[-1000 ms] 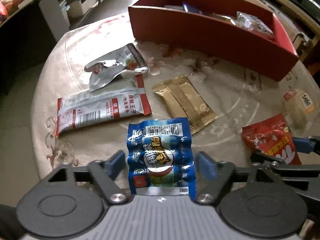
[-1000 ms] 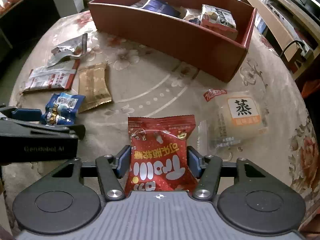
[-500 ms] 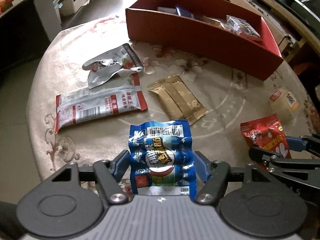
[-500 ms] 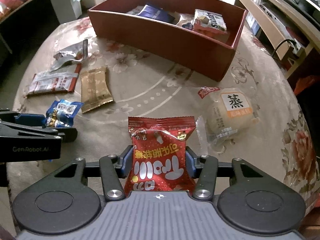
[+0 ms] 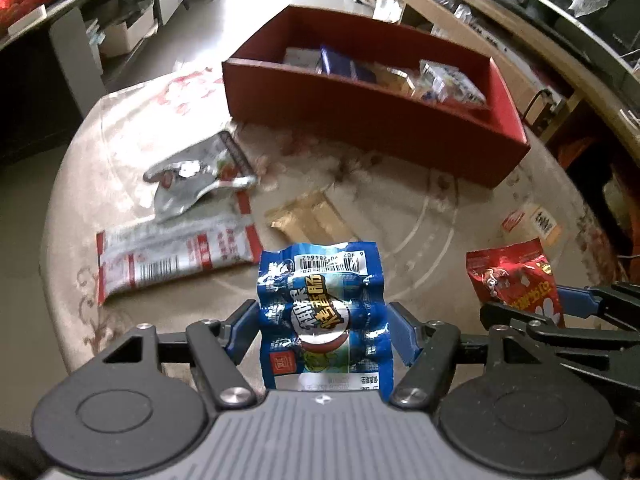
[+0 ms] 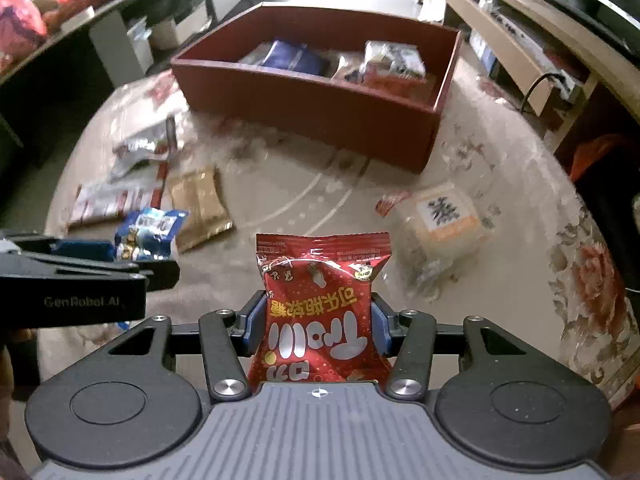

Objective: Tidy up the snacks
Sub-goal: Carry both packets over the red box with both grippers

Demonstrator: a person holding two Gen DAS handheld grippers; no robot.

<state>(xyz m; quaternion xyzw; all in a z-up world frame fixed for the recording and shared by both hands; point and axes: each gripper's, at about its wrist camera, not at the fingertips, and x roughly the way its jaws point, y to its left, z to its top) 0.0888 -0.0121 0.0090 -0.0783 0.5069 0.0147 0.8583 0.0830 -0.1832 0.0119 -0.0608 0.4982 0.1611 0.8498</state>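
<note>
Two snack packets gripped, one in each hand-held gripper, above the table in front of the red box.

The crinkled blue plastic sausage packet [image 5: 323, 316] sits clamped between the blue pads of the left hand-held gripper [image 5: 323, 328], lifted off the table; the glossy red foil snack bag [image 6: 318, 312] is pinched the same way by the right hand-held gripper [image 6: 316, 322]. Beneath them spreads the round table with a beige flowered cloth [image 5: 400, 216], carrying a flat gold foil wrapper [image 5: 310, 220], a long red-and-white sachet [image 5: 176, 254], a crumpled silver pouch [image 5: 196, 176] and a clear-wrapped pale steamed cake [image 6: 444, 220]. Farther back stands the open red rectangular cardboard box [image 5: 376, 128], already holding several packets.
</note>
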